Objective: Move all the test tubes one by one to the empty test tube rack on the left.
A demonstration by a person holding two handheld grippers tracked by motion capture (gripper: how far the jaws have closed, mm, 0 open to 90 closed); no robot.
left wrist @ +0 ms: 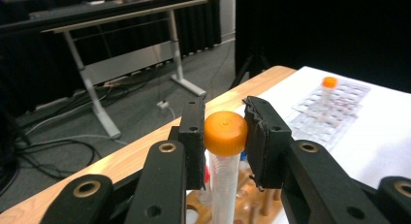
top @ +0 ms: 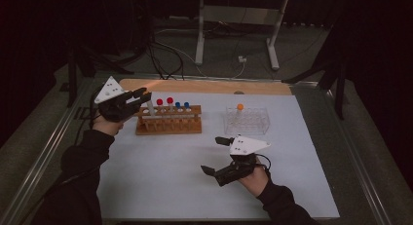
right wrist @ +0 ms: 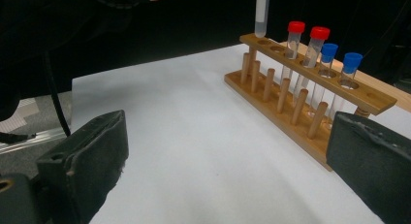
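Nearest us, the right gripper (top: pixel 212 156) rested with jaws spread and empty, well in front of the wooden rack (top: pixel 168 120). The left gripper (left wrist: pixel 225 136) clamped an orange-capped tube (left wrist: pixel 225 158) above the rack's left end; we judged it should travel upright.
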